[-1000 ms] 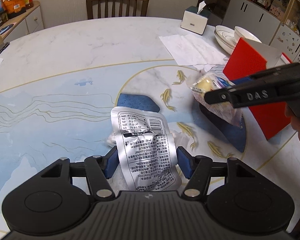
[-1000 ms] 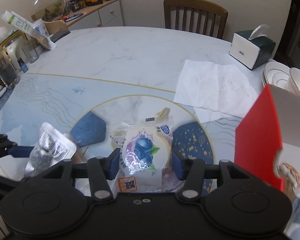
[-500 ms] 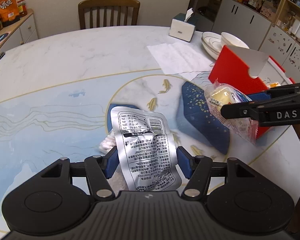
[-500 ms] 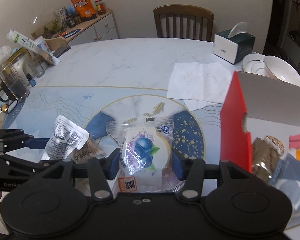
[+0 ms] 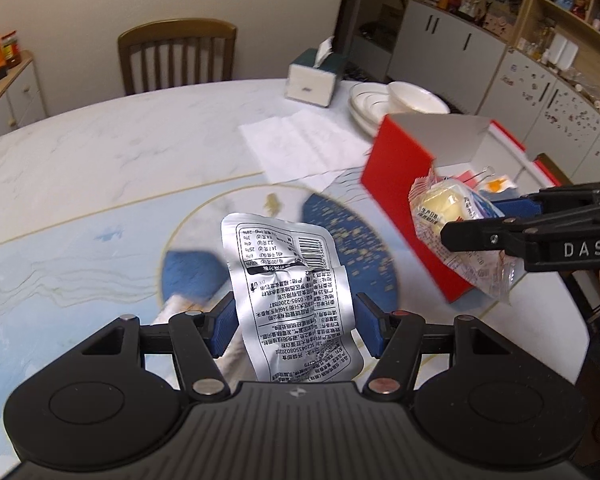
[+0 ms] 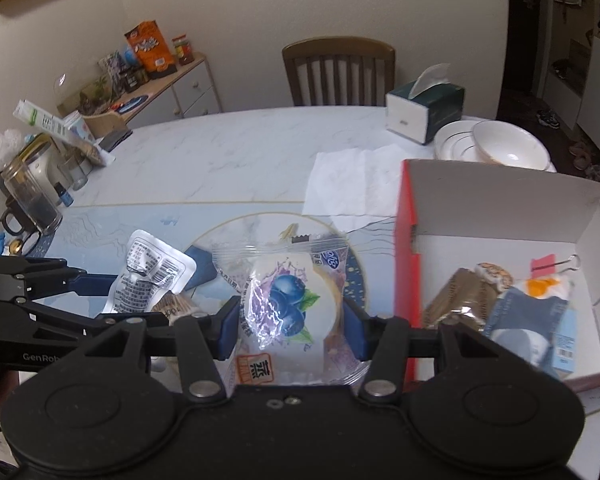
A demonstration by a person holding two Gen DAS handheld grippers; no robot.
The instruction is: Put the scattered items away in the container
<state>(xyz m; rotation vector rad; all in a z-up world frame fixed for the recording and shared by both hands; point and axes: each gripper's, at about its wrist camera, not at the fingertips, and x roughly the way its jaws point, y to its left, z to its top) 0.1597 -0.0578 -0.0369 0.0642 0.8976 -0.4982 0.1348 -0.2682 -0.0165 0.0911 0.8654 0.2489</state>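
Your table (image 5: 100,152) is a big round slab, glossy marble look up top, pale-blue wave print with gold lines and dark-blue speckled patches in the middle.

The container is a red cardboard box (image 6: 405,264), rectangular, matte white inside, sitting on the right side of the table. Already in it: a brown crinkled packet (image 6: 456,300), a blue-grey carton (image 6: 528,320), an orange-and-white item, a binder clip (image 6: 572,261).

Behind it: stacked white bowls (image 6: 504,148) with thin gold rims, a dark-green tissue box (image 6: 424,114), and a flat creased white paper sheet (image 6: 352,184). A wooden slat-back chair (image 6: 338,72) is at the far edge.

Your left gripper (image 5: 294,328) has its blue pads pressed on a silver foil pouch (image 5: 288,292), which is flat, crumpled, shiny, with black print and a barcode facing you. It's held up off the table, jaws partway closed.

Your right gripper (image 6: 292,330) is clamped on a clear glossy wrapper with blueberry print (image 6: 288,308), soft round pale cake inside. It's held above the table, just beside the box's red left wall; from the left wrist view it hangs in front of that wall.

A small brown-printed item (image 6: 172,306) lies on the table under the pouch; can't tell what it is.
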